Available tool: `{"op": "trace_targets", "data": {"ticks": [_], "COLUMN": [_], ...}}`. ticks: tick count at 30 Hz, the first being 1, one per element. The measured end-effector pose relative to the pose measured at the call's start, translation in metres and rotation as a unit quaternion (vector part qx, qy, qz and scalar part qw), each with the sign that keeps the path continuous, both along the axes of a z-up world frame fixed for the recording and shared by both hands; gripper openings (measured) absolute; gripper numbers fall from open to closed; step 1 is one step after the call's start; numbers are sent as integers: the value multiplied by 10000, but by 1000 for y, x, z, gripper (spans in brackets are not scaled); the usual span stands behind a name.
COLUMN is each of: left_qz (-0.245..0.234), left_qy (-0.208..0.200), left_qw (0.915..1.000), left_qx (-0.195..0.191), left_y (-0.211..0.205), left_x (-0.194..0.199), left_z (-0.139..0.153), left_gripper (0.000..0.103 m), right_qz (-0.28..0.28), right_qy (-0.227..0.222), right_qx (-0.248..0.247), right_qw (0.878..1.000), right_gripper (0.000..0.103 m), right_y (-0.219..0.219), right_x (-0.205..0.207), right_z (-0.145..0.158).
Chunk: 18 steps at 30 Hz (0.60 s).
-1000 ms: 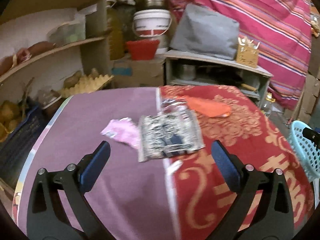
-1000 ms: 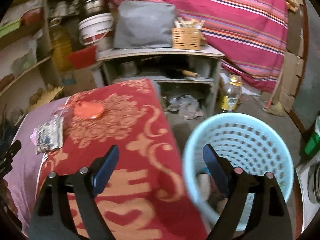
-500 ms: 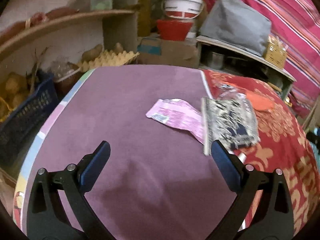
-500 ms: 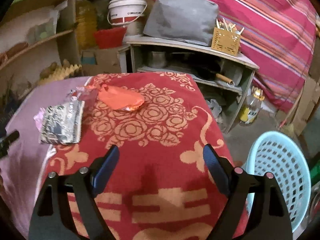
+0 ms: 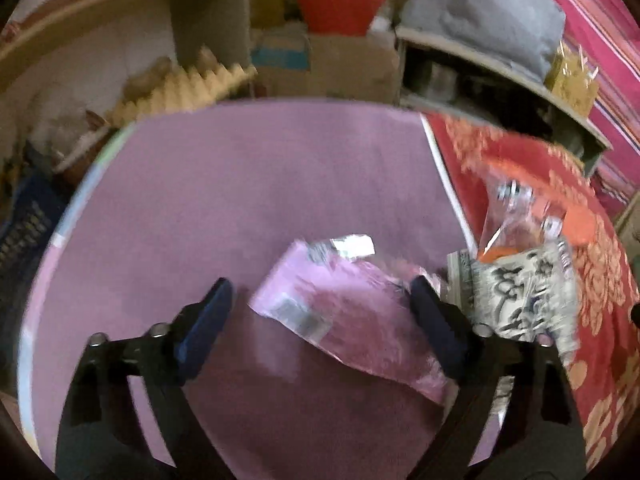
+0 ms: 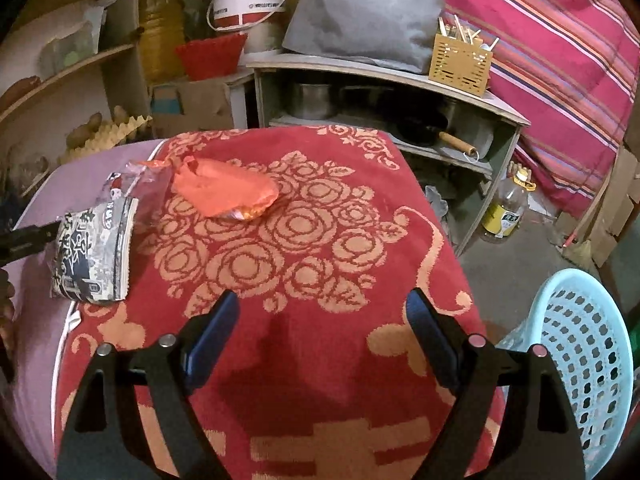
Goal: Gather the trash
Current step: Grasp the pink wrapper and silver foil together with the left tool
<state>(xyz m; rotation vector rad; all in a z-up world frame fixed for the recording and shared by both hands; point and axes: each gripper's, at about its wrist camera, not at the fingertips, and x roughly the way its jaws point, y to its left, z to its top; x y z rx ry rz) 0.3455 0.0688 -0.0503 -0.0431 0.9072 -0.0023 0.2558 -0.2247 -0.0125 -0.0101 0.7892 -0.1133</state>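
Note:
A pink wrapper point(image 5: 352, 312) lies flat on the purple cloth point(image 5: 260, 184). My left gripper point(image 5: 320, 312) is open, its fingers on either side of the wrapper just above it. A black-and-white printed packet point(image 5: 524, 296) lies to its right; it also shows in the right wrist view point(image 6: 94, 252). A clear plastic wrapper point(image 5: 516, 216) and an orange bag point(image 6: 224, 188) lie on the red floral cloth point(image 6: 320, 240). My right gripper point(image 6: 324, 328) is open and empty above the red cloth. A light blue basket point(image 6: 580, 360) stands at the right.
A grey shelf unit point(image 6: 400, 92) with pots, a grey bag and a yellow cutlery holder point(image 6: 460, 60) stands behind the table. Wooden shelves, an egg tray point(image 5: 180, 88), a white bucket point(image 6: 248, 4) and a red tub are at the back left. An oil bottle point(image 6: 508, 208) is on the floor.
My left gripper moved forward and down, so the pink wrapper now lies between its open fingers. My right gripper swung left from the basket to over the red cloth.

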Motion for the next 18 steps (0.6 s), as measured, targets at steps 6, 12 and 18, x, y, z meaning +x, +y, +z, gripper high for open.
{"op": "trace_targets", "data": {"ticks": [6, 12, 18], "left_qz": [-196, -234, 143], "left_qy": [-72, -305, -928], "left_qw": [9997, 9992, 9934], "left_qx": [119, 92, 655], "left_y": [-10, -12, -2], "left_x": [-16, -41, -84], "left_z": [1, 16, 53], "left_gripper": [49, 8, 7], "right_qz": [45, 201, 513], "right_qy": [-19, -183, -328], "right_qx": [-2, 173, 314], "right_qw": [10000, 9995, 9977], "right_gripper": [84, 84, 84], "right_y": [1, 14, 42], "right_x": [-6, -9, -12], "right_z": [2, 11, 19]}}
